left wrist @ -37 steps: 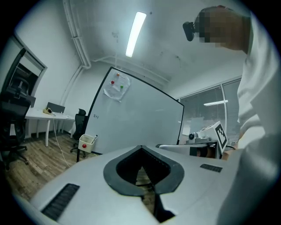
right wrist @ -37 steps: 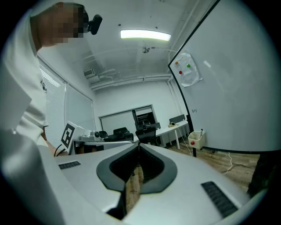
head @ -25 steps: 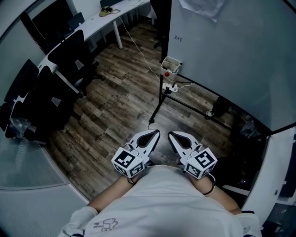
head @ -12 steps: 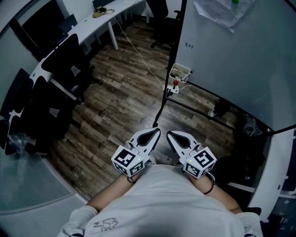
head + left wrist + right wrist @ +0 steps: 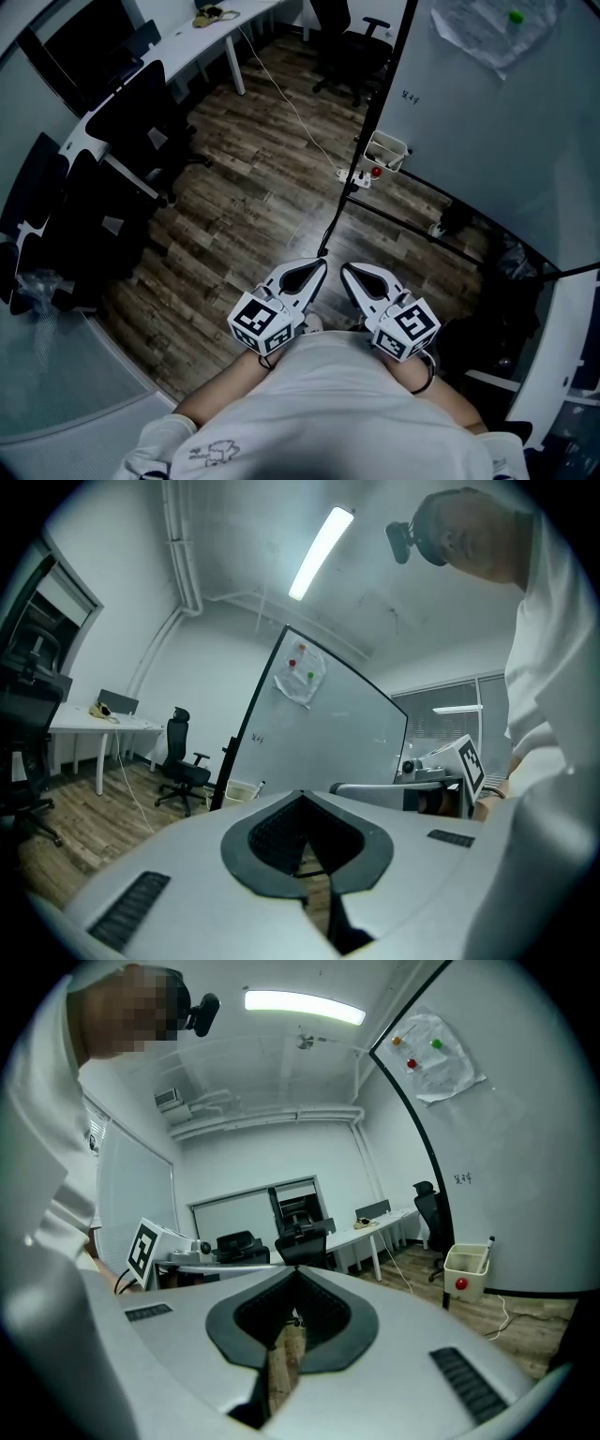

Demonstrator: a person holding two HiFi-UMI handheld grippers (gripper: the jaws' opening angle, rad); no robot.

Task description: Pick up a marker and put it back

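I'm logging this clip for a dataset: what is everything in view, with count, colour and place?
whiteboard: one, white, black frame, right side
plastic sheet: one, clear, high on the whiteboard
magnets: at least two, red and green, on the sheet
tray: one, white, red knob on front, at the whiteboard's lower corner
marker: one, dark cap, standing in the tray
power strip: one, white, floor below the tray
desk: one, white, far left
office chairs: at least three, black, near the desk
left gripper: one, white, shut, empty, held low
right gripper: one, white, shut, empty, beside it
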